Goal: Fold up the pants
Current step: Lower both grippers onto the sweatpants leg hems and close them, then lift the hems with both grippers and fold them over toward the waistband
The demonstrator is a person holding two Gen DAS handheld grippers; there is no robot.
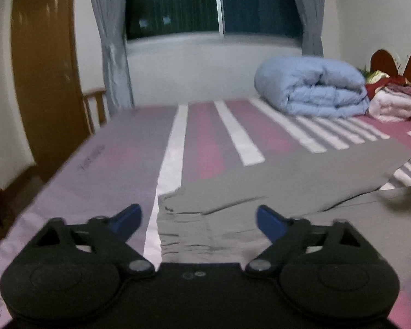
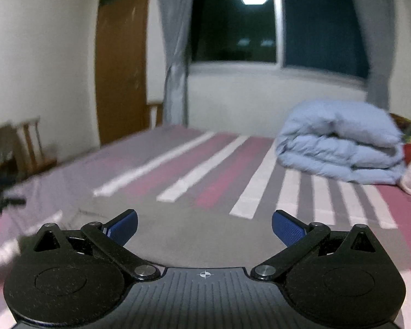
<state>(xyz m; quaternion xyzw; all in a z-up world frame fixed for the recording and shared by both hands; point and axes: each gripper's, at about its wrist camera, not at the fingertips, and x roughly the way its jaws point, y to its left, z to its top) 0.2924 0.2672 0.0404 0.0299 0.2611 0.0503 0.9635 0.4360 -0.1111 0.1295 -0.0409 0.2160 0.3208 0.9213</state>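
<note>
Both grippers, left and right, spread wide, empty, above grey pants flat on striped bed.

We lose the gray pants behind the left claw; the dark clutter beside the bed blurs.

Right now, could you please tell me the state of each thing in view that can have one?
Left claw: open, holding nothing, over the waistband end.
Right claw: open, holding nothing.
Grey pants: lying spread on the bed, wrinkled near the waistband.
Blue duvet: folded, resting on the bed.
Curtains: drawn aside.
Striped bedsheet: spread flat.
</note>
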